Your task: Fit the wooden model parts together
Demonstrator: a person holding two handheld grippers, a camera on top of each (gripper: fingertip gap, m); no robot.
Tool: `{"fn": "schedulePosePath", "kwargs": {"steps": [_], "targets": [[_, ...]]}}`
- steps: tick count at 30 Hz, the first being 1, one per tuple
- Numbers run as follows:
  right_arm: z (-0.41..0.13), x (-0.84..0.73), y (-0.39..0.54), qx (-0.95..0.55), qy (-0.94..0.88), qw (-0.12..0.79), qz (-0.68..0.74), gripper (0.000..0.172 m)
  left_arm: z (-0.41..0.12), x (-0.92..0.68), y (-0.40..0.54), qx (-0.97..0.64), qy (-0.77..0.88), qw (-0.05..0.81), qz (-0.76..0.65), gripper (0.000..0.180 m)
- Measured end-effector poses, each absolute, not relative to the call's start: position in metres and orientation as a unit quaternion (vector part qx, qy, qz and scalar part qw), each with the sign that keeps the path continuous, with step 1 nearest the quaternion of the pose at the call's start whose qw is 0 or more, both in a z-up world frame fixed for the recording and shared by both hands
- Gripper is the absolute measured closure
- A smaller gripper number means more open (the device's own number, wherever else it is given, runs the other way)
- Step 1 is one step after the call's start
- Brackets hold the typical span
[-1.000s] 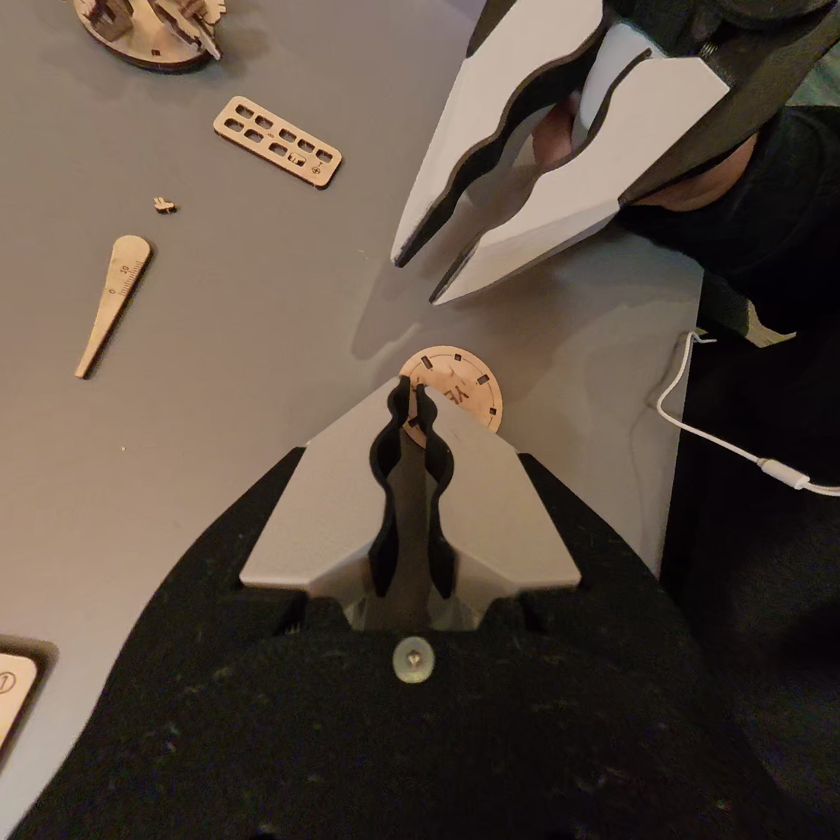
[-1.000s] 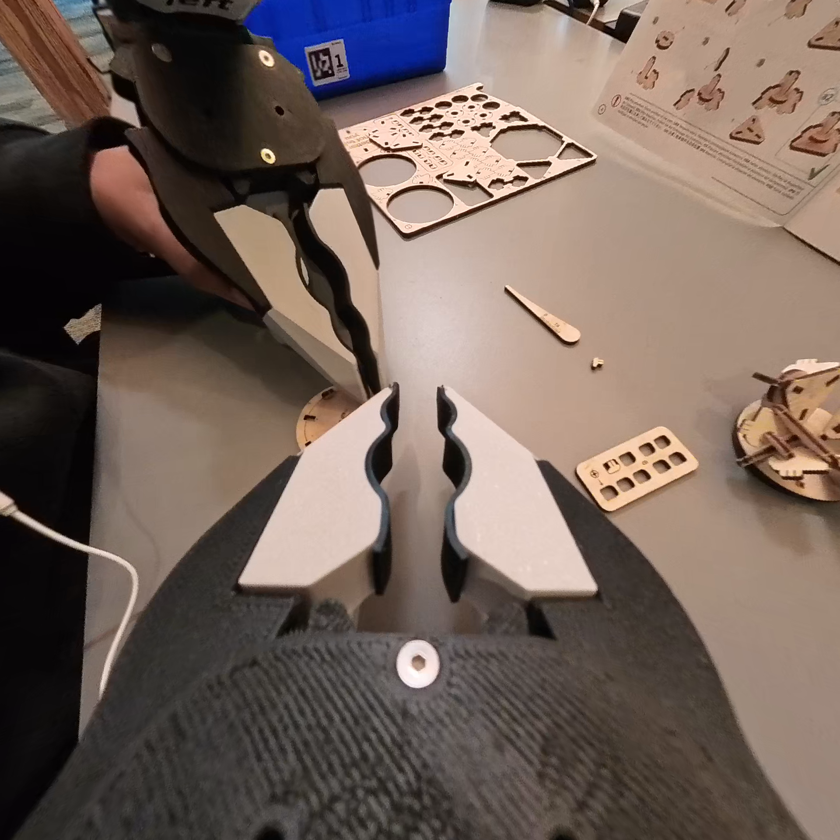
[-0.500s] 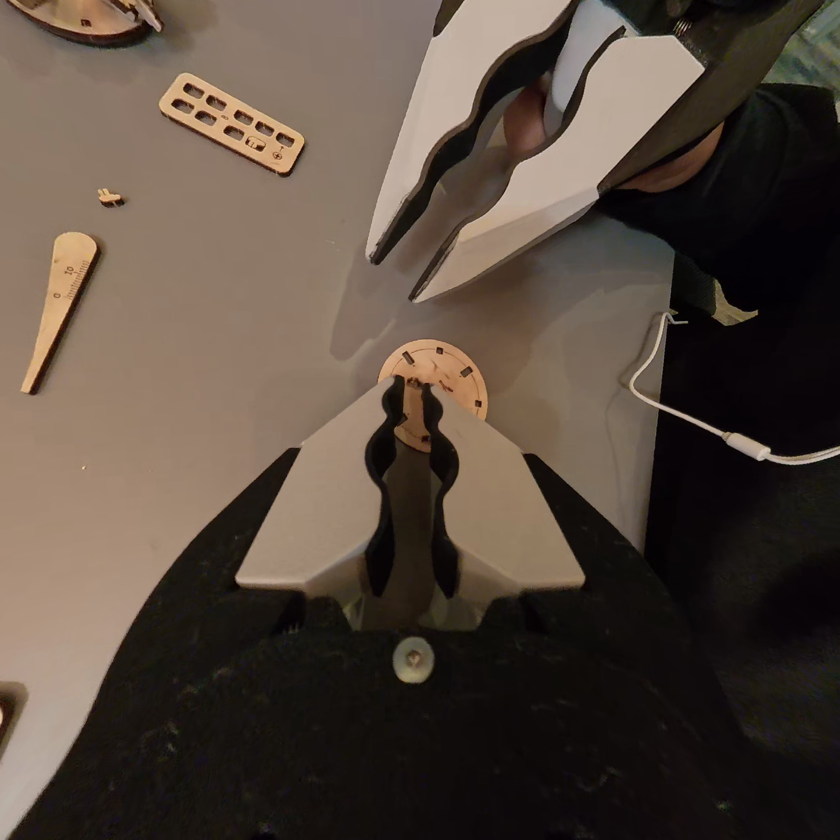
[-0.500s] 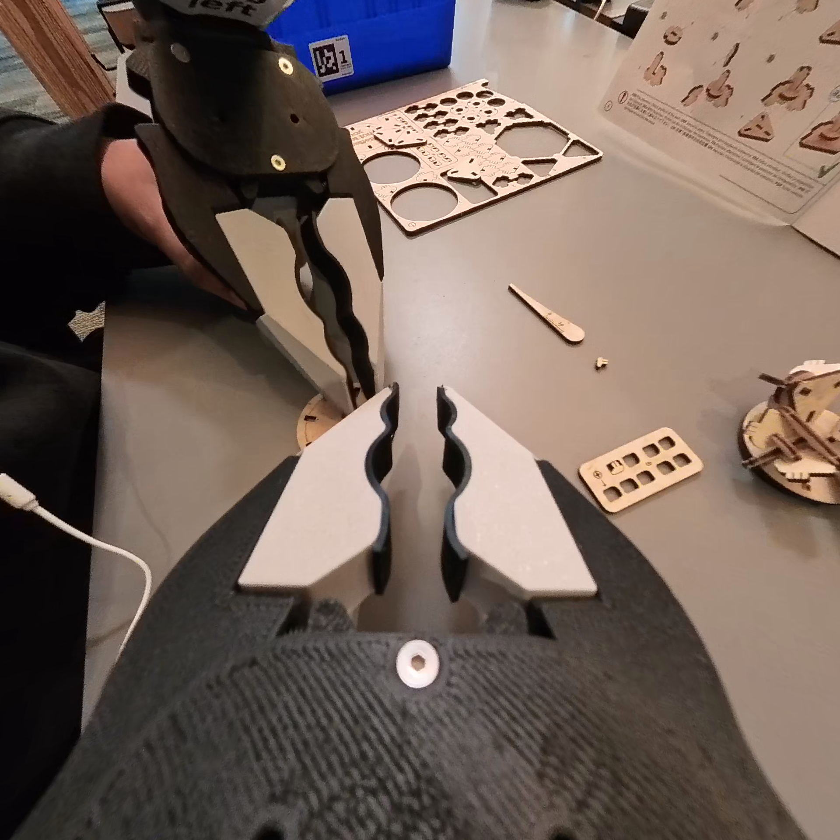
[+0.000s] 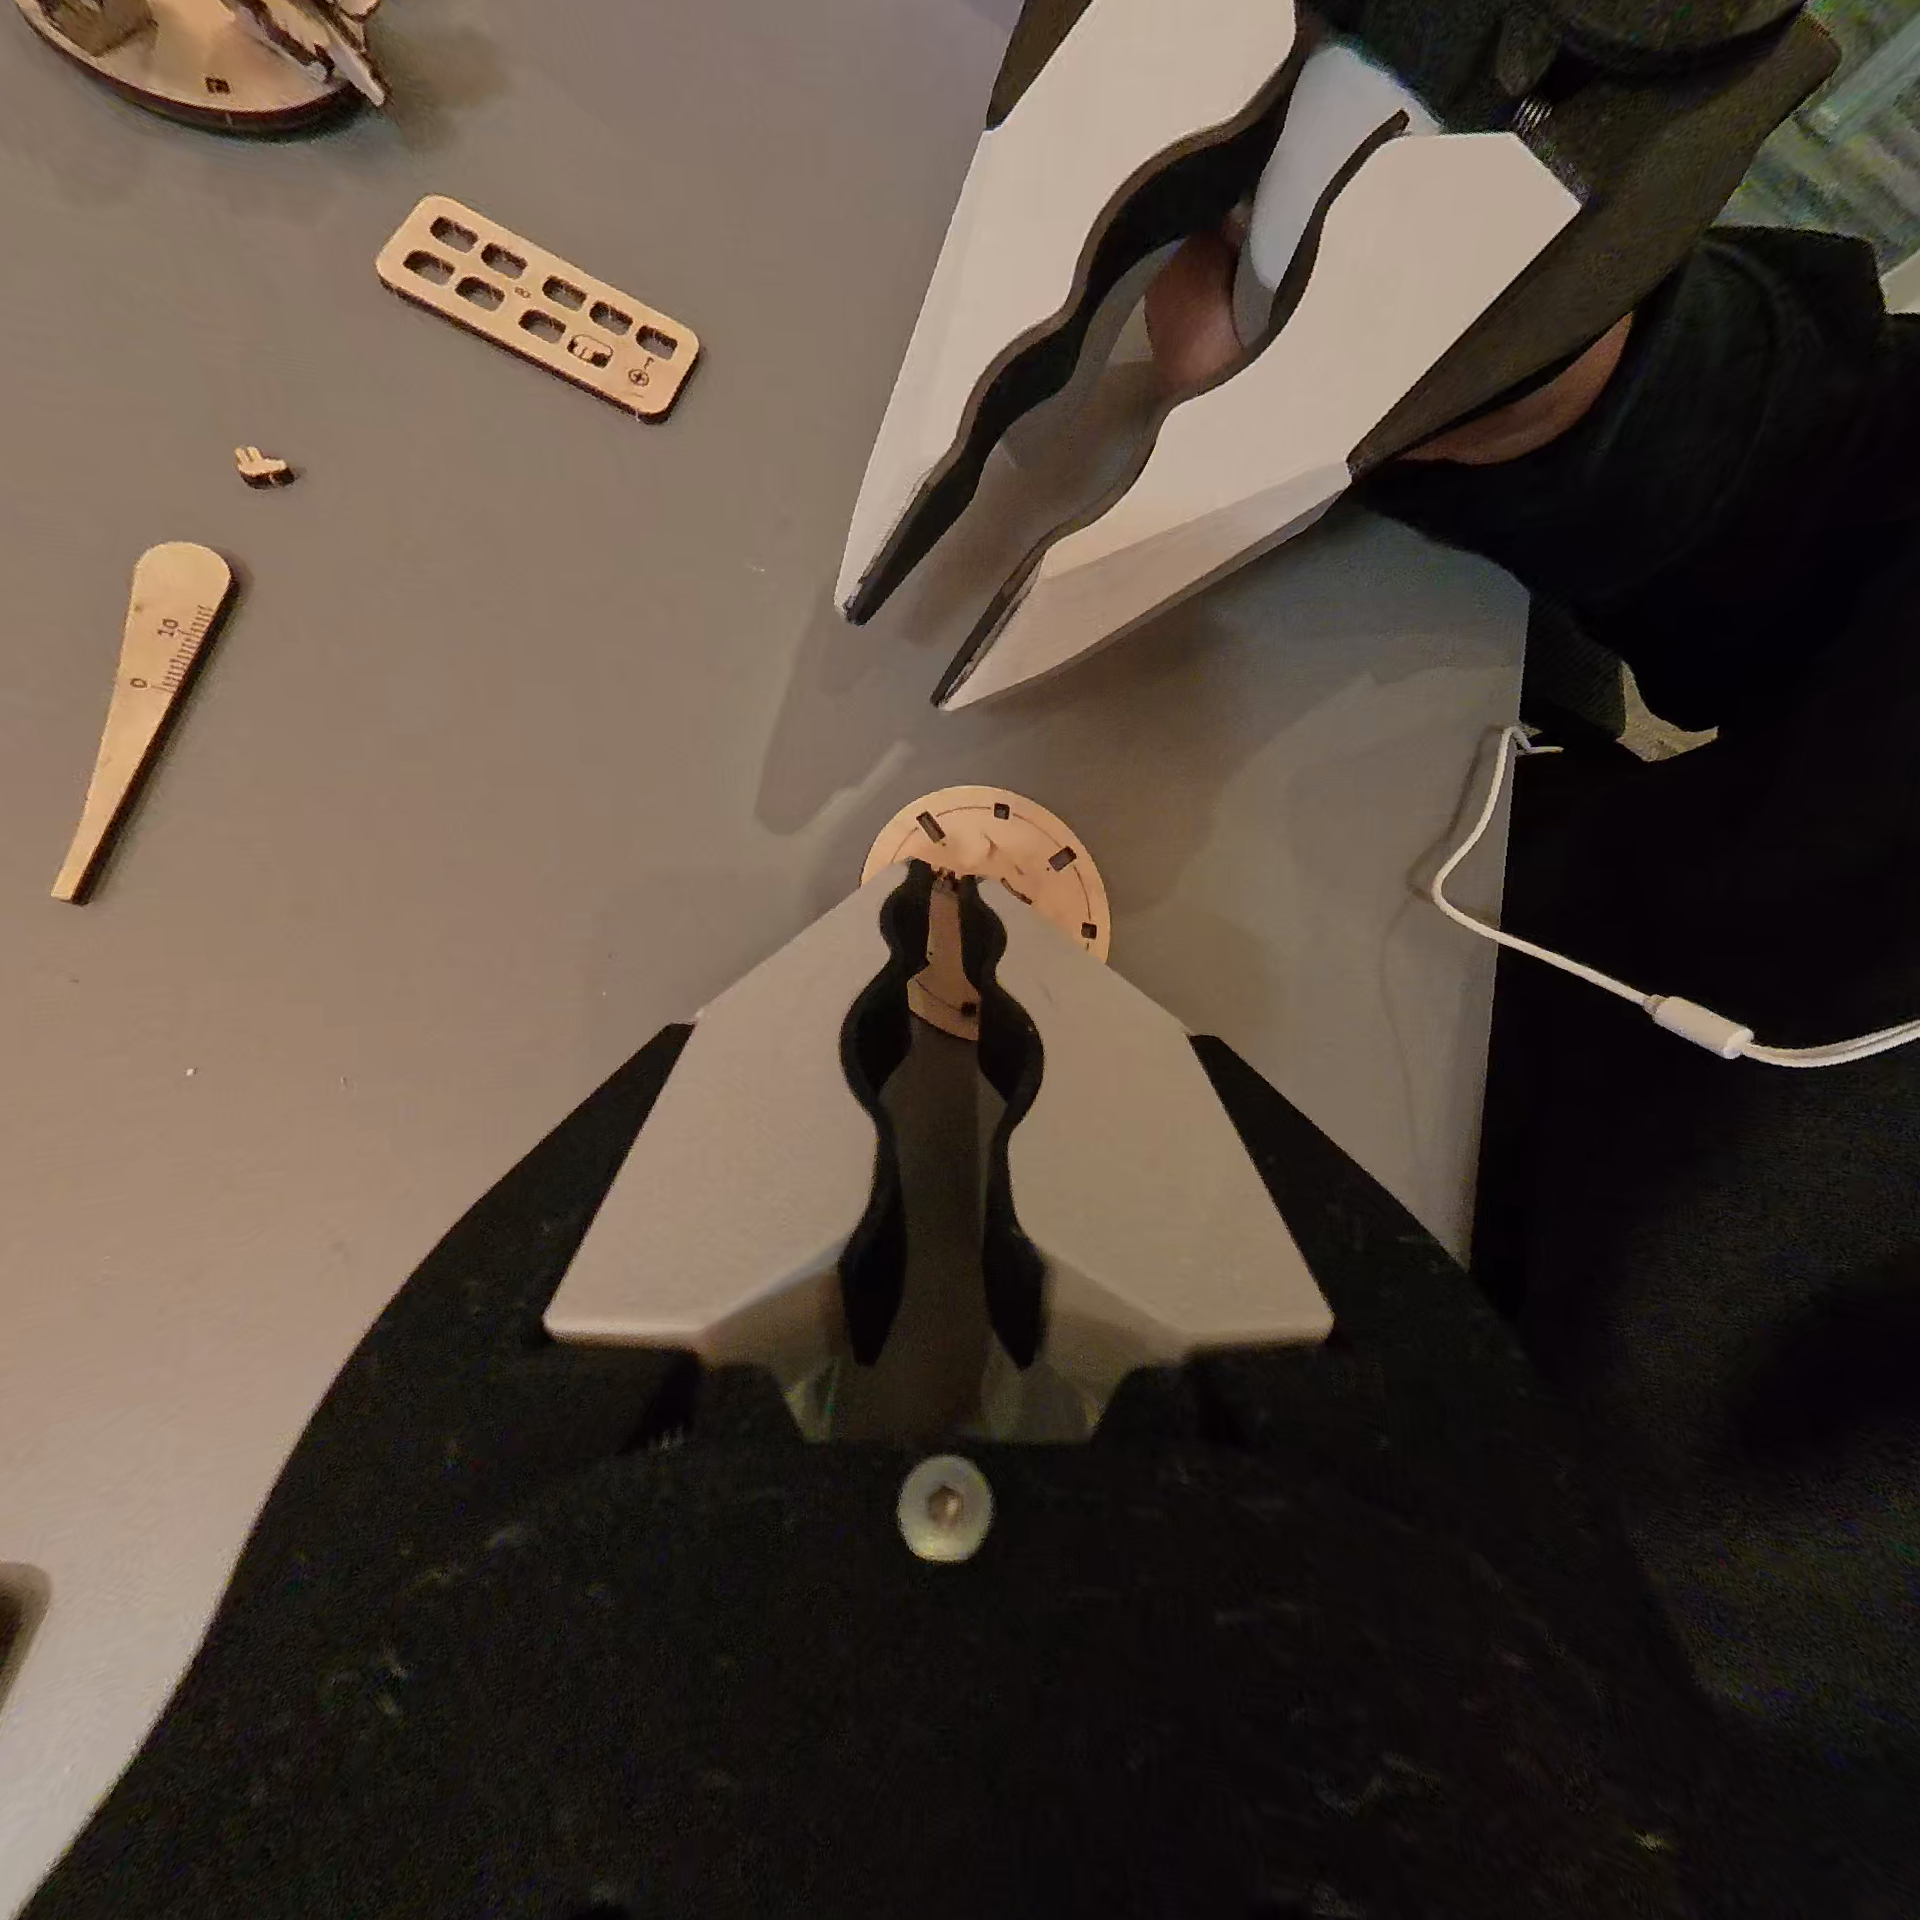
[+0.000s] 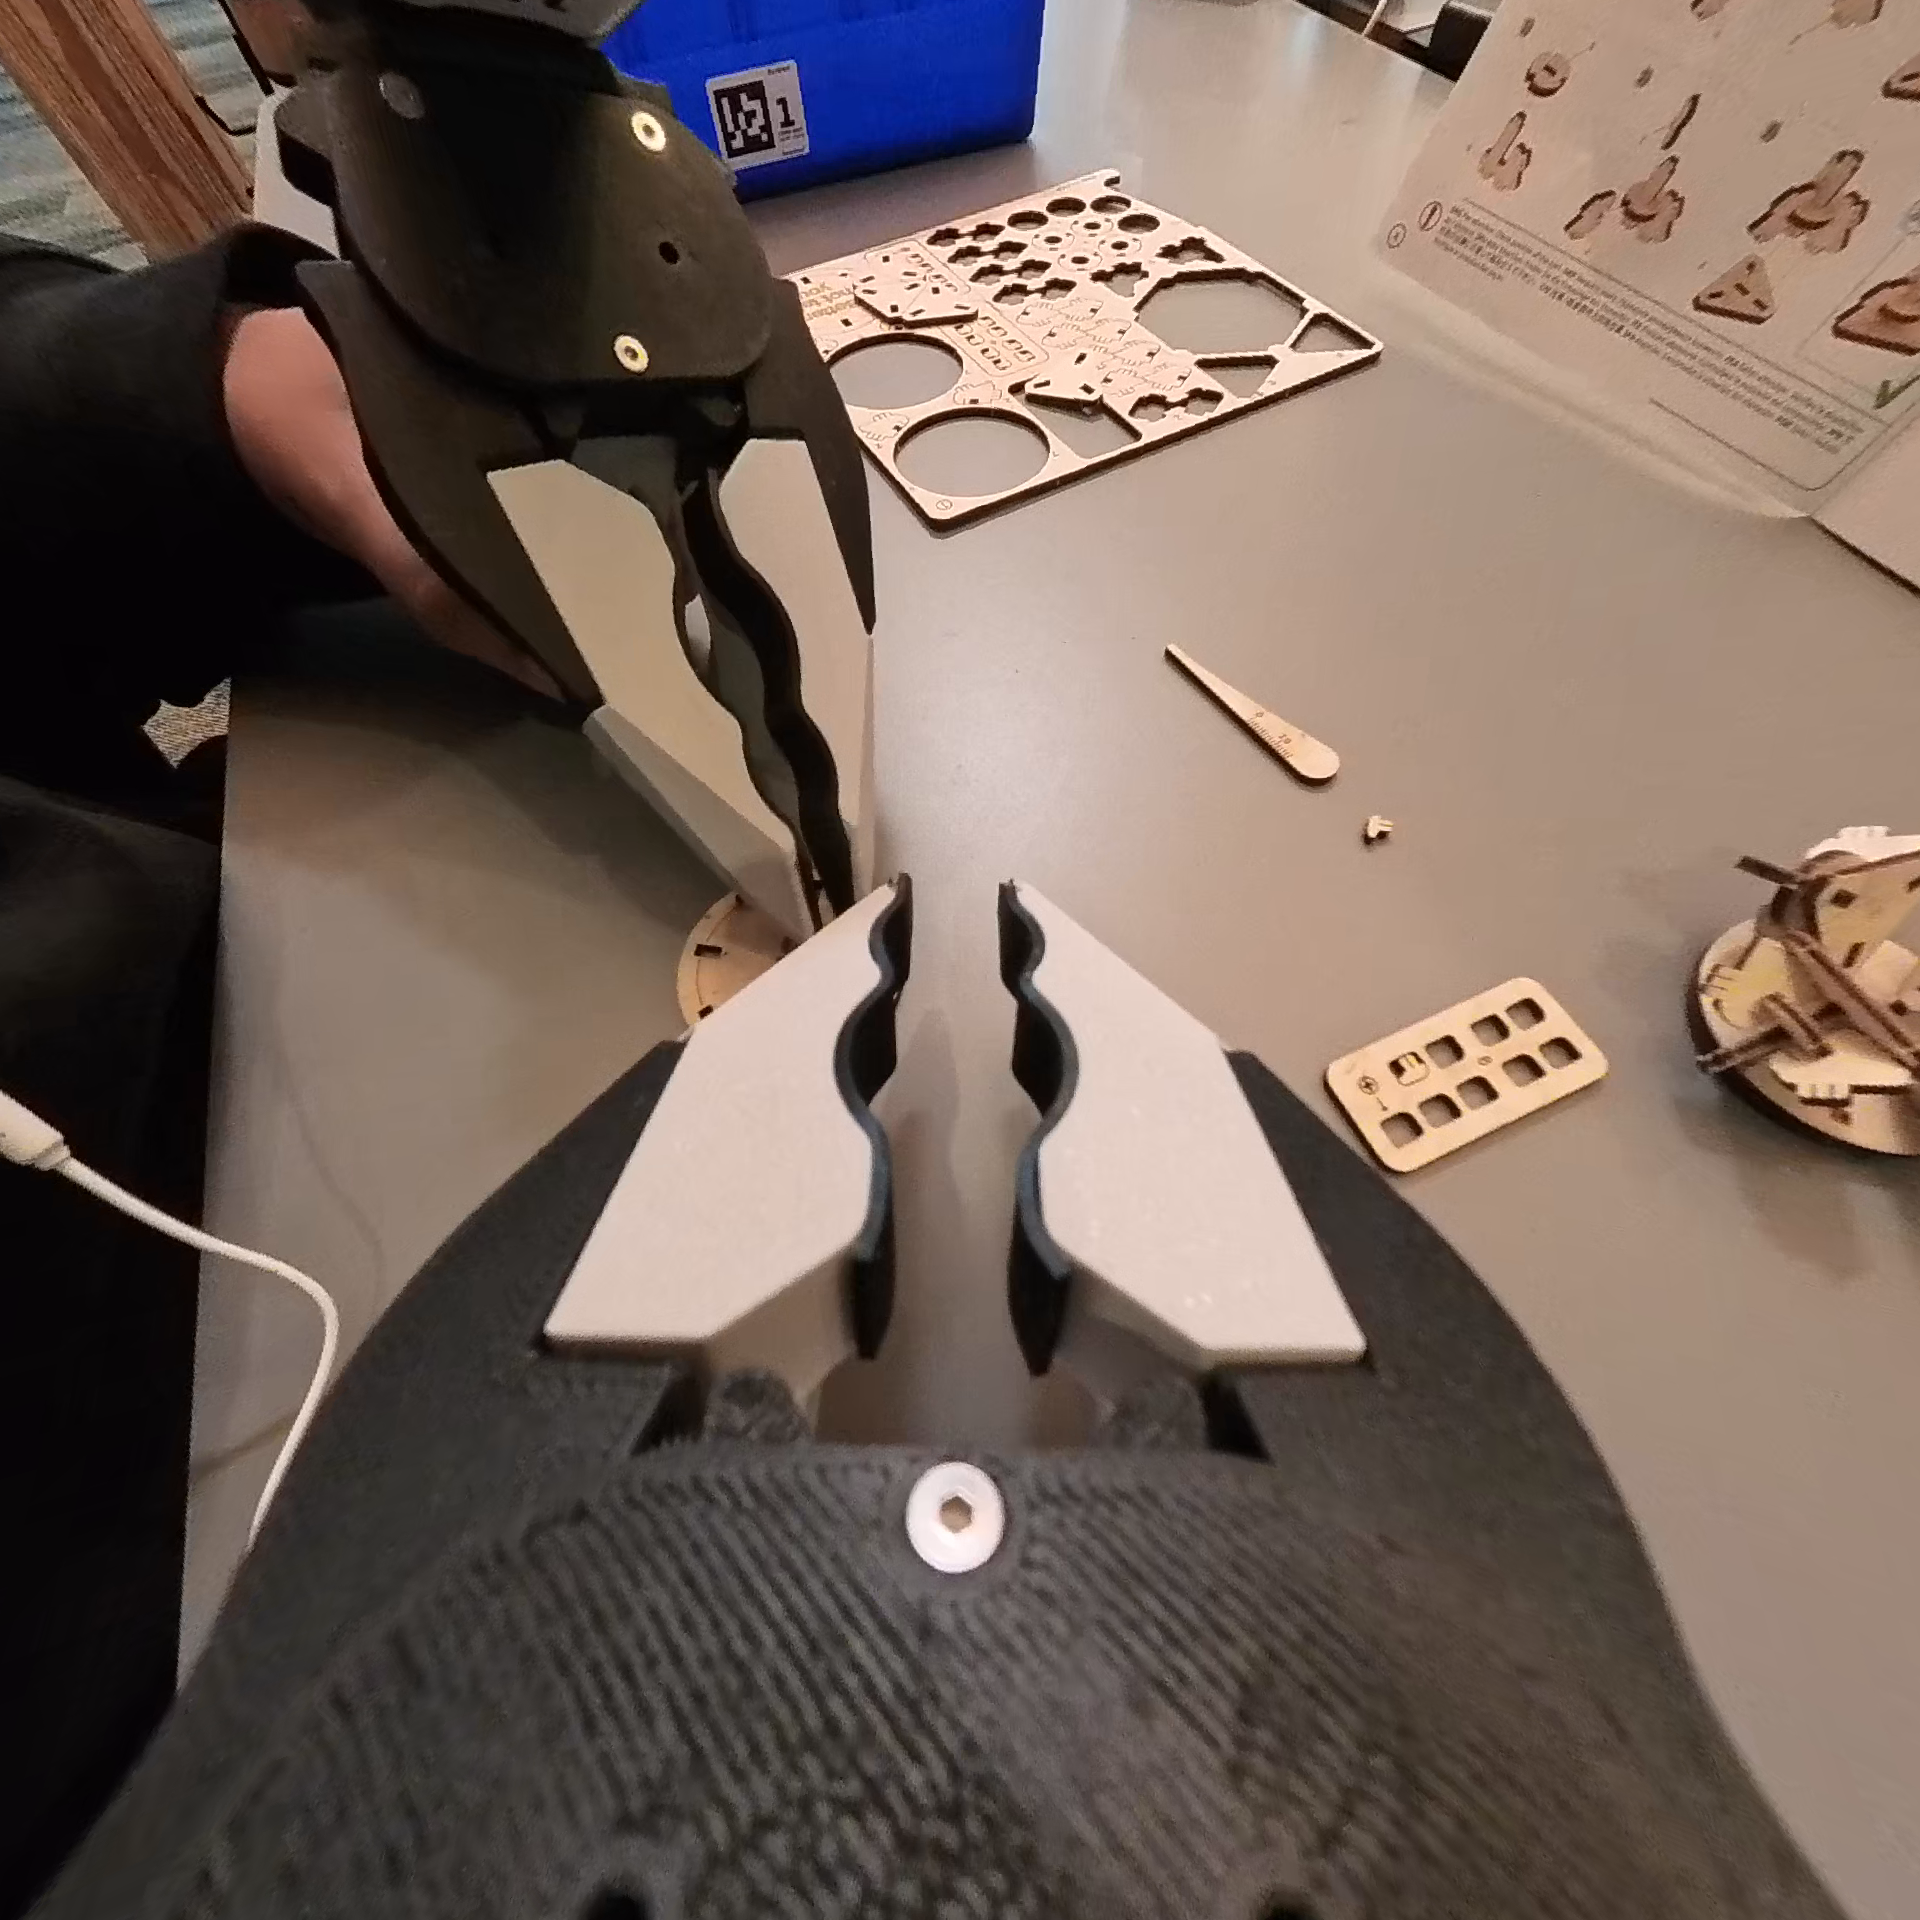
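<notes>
two claws work near the table (image 5: 520,987) edge: left claw (image 5: 940,881) pinched nearly closed with tips on a wooden disc (image 5: 1039,842), right claw (image 6: 954,888) parted and empty just beside it.

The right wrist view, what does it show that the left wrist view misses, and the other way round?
Only the right wrist view shows the blue bin, the punched-out wooden sheet and the instruction sheet. Only the left wrist view shows the whole round wooden disc top under the left gripper. Both show the tapered wooden stick, slotted wooden card, white cable and grey table.
</notes>
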State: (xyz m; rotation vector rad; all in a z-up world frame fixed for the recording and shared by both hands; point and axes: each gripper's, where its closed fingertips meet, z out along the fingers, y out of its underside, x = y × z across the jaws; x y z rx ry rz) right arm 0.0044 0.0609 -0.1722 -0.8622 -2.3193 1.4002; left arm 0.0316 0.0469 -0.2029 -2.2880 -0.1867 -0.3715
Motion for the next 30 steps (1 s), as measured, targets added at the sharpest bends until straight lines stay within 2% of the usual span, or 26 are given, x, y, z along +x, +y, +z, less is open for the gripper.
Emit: {"fn": "schedulePosePath", "kwargs": {"steps": [11, 14, 18, 23, 28, 30], "targets": [[-0.174, 0.004, 0.063, -0.299, -0.81, 0.157, 0.479, 0.157, -0.201, 0.031, 0.048, -0.899, -0.071, 0.408, -0.144, 0.18], [-0.169, 0.004, 0.064, -0.3, -0.802, 0.155, 0.493, 0.158, -0.183, 0.028, 0.051, -0.873, -0.074, 0.458, -0.151, 0.18], [-0.147, 0.008, 0.063, -0.301, -0.76, 0.121, 0.562, 0.154, -0.134, 0.034, 0.051, -0.788, -0.05, 0.582, -0.193, 0.18], [-0.106, 0.025, 0.052, -0.284, -0.653, -0.018, 0.702, 0.153, -0.087, 0.035, 0.041, -0.692, -0.035, 0.686, -0.221, 0.18], [-0.073, 0.036, 0.057, -0.271, -0.481, -0.263, 0.791, 0.156, -0.076, 0.041, 0.043, -0.676, -0.017, 0.708, -0.205, 0.18], [-0.072, 0.037, 0.055, -0.272, -0.441, -0.327, 0.791, 0.156, -0.073, 0.045, 0.046, -0.672, -0.009, 0.713, -0.201, 0.18]]}}
